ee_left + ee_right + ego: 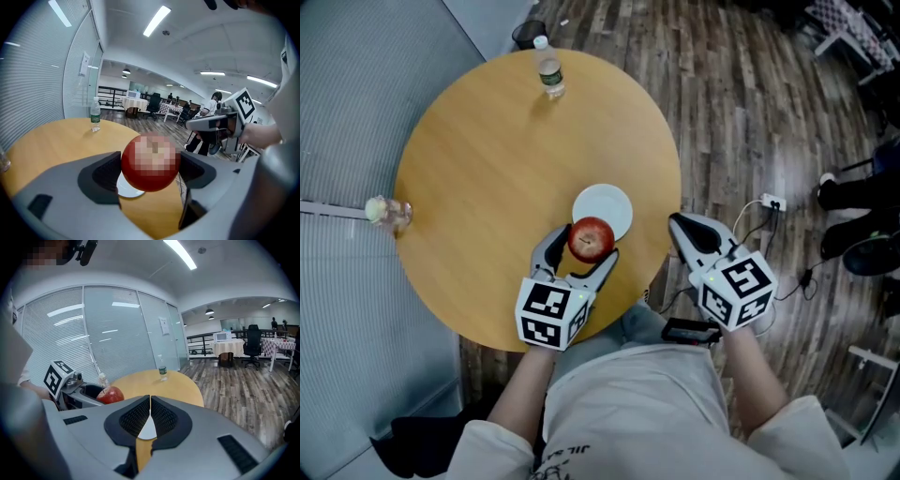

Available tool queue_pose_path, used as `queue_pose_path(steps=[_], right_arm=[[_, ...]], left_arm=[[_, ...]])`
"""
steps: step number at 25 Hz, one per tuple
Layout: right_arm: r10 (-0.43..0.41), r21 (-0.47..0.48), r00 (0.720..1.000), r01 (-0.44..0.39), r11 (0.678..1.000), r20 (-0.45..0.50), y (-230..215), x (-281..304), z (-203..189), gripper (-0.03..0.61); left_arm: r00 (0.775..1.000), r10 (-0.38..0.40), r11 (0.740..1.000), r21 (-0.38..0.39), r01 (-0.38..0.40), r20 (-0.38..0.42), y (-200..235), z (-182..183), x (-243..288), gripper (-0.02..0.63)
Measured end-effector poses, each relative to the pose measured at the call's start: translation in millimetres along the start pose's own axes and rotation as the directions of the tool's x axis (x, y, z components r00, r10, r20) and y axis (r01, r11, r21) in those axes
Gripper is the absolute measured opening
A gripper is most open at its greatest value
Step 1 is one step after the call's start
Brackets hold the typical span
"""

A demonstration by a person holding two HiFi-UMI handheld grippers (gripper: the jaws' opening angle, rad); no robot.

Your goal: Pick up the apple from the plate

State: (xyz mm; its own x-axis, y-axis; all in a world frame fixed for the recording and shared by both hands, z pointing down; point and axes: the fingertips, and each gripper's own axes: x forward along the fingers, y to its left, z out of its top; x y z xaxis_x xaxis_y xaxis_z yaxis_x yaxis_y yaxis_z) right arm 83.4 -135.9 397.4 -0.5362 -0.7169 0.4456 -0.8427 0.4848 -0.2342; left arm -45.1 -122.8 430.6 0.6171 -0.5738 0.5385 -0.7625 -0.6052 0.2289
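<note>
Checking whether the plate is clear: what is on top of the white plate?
The plate shows bare white. The apple, clamped in the left gripper, covers its near edge, so that part cannot be seen.

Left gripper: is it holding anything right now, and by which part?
Yes. The left gripper is shut on the apple, with one jaw on each side of its widest part. The right gripper is shut and empty.

The table (pixel 478 159) lies open save a far-edge bottle (pixel 549 73), a left-edge glass object (pixel 390 213) and the near plate (pixel 611 202).
</note>
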Motion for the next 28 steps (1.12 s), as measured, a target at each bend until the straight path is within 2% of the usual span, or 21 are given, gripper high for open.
queue_pose_path(steps=[11,28], right_arm=[[-0.004,0.019,1.0,0.004,1.0,0.028,17.8,-21.6,3.1,0.031],[0.039,-0.025,0.998,-0.038,0.999,0.053,45.9,-21.9,14.8,0.031]], left_arm=[[0.999,-0.012,1.0,-0.015,0.013,0.04,-15.4,6.7,-33.5,0.383],[0.999,-0.012,0.999,0.03,0.01,0.051,-26.5,5.4,-46.3,0.383]])
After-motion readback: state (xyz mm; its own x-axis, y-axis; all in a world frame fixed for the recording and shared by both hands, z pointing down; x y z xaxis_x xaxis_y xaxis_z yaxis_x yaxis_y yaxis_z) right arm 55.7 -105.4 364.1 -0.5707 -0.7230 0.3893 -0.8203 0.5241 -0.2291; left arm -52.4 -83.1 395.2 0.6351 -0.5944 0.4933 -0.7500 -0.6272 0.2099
